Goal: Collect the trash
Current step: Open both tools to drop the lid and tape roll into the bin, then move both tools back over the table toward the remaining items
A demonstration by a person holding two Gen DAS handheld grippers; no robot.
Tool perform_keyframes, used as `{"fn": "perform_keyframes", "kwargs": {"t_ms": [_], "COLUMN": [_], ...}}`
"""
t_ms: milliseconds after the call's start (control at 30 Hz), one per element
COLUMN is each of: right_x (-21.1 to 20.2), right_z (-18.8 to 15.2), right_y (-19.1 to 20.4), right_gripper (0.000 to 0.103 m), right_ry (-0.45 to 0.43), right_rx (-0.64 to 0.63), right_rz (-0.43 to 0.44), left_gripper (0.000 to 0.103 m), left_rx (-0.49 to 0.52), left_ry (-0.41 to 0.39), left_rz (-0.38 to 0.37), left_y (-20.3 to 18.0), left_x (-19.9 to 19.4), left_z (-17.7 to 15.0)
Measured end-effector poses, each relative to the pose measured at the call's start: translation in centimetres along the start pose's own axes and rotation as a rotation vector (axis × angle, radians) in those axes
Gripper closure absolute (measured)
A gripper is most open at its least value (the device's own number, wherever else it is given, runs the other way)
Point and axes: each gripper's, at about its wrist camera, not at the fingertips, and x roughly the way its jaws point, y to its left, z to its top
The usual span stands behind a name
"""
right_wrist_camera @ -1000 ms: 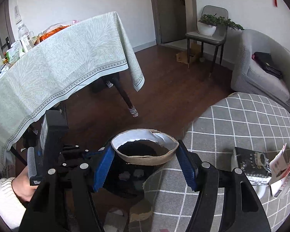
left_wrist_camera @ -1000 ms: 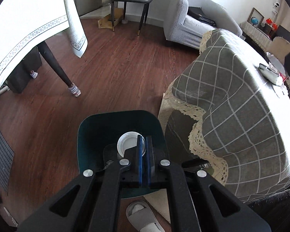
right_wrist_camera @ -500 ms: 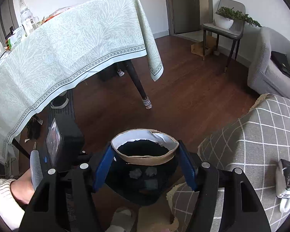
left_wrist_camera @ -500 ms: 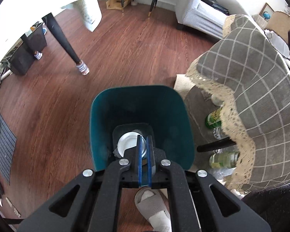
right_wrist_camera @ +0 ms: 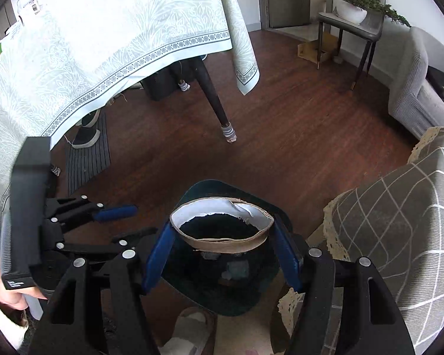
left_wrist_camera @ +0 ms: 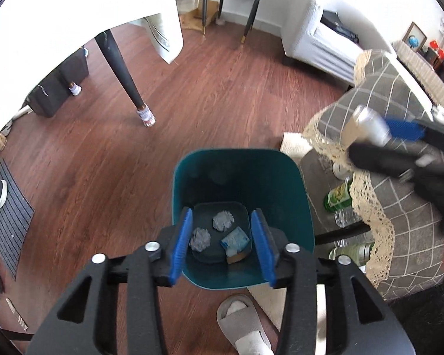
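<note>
A teal trash bin [left_wrist_camera: 239, 165] stands on the wood floor beside a table with a grey checked cloth [left_wrist_camera: 399, 207]. On its bottom lie two crumpled paper balls [left_wrist_camera: 222, 220], a blue wrapper [left_wrist_camera: 235, 238] and a small brown piece. My left gripper [left_wrist_camera: 222, 245] is open and empty right above the bin. My right gripper [right_wrist_camera: 222, 254] is shut on a torn brown paper cup [right_wrist_camera: 222, 230] and holds it over the bin [right_wrist_camera: 231, 295]. The cup also shows at the right of the left wrist view [left_wrist_camera: 367, 127].
Bottles [left_wrist_camera: 337, 198] stand under the checked table. A slipper [left_wrist_camera: 242, 319] lies in front of the bin. A table with a pale green cloth [right_wrist_camera: 103, 35] and a dark leg [right_wrist_camera: 213, 100] stands to the left. A grey sofa [right_wrist_camera: 414, 94] and a chair with a plant [right_wrist_camera: 352, 20] are at the back.
My left gripper has opened and the white lid it held is gone from its fingers. My right gripper has carried the cup over the bin.
</note>
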Motion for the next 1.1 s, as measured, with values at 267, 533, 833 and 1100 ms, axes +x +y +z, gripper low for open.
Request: {"fn": "perform_keyframes", "kwargs": {"t_ms": [267, 533, 833, 1100], "right_x": [3.7, 7.2, 10.9, 10.8], "right_z": [-0.5, -1.8, -3.9, -4.5], "right_y": [0.3, 0.6, 0.9, 0.9], "right_gripper": [0.037, 0.037, 0.027, 0.018], "right_ry": [0.074, 0.146, 0.220, 0.226], "right_rx": [0.011, 0.017, -0.021, -0.043], "right_rz": [-0.011, -0.013, -0.040, -0.054], "left_gripper": [0.039, 0.033, 0.047, 0.054], "left_rx": [-0.053, -0.057, -0.031, -0.014], "left_ry": [-0.092, -0.181, -0.235, -0.275], "left_rz": [-0.014, -0.027, -0.038, -0.049], "left_y": [1.9, 2.0, 1.7, 0.9], "left_x": [-3.0, -5.6, -7.9, -9.4], "left_z": [1.0, 1.7, 2.2, 2.5]}}
